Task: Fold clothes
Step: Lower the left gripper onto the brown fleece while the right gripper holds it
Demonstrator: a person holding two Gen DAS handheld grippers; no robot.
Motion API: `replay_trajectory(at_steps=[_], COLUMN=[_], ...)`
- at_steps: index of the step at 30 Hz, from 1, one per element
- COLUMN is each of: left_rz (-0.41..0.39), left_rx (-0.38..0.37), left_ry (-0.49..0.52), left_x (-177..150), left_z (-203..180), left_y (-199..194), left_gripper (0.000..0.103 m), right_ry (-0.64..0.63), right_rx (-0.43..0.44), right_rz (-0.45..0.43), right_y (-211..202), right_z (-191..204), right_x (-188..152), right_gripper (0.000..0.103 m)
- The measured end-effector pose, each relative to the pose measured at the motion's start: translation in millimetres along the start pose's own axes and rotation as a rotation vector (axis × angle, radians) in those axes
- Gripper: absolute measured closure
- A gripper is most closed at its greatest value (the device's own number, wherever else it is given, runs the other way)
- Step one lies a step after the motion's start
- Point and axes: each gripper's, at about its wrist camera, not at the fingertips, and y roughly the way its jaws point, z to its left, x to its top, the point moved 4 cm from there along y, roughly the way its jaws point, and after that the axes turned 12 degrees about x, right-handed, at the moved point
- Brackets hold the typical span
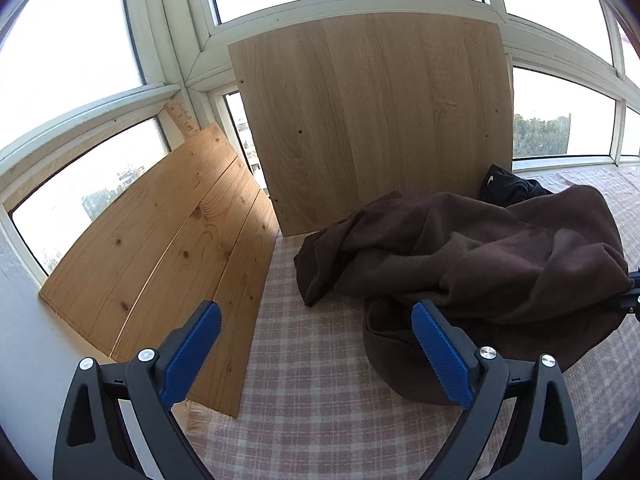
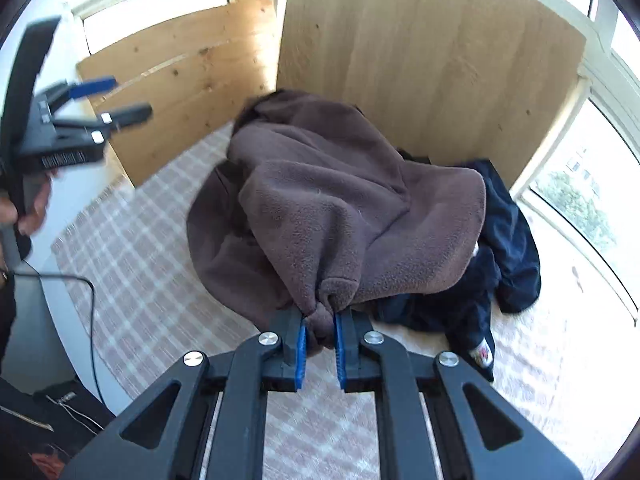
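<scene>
While hidden from left wrist view, right gripper (image 2: 320, 336) pinching brown fleece (image 2: 340, 208) over navy garment (image 2: 512, 240); left gripper (image 1: 316, 344) spread, raised

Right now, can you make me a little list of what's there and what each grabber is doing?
surface: checked cloth
main item: brown fleece, crumpled
under it: dark garment, partly covered
behind: two wooden boards leaning on windows
right hand-held gripper: shut on a bunched edge of the brown fleece
left hand-held gripper: open, holding nothing, above the cloth
</scene>
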Motion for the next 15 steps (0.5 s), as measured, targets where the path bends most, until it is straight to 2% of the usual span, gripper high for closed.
replay_trajectory(at_steps=[3, 6, 10, 15], left_rz=[-0.063, -0.108, -0.092, -0.051], left_rx=[-0.038, -0.132, -0.244, -0.299], left_ry=[0.130, 0.284, 0.494, 0.715], left_x=[27, 54, 81, 97], left_z=[-26, -66, -124, -179], left_y=[-1, 11, 42, 86], left_gripper=[0.006, 0.005, 0.005, 0.006], right_ry=[0.108, 0.153, 0.174, 0.205], right_rx=[0.008, 0.018, 0.021, 0.034], right_rz=[0.036, 0.030, 0.016, 0.000], right_y=[17, 26, 33, 33], right_z=[-24, -28, -27, -32], right_x=[-35, -52, -62, -67], right_gripper=[0.092, 0.092, 0.092, 0.092])
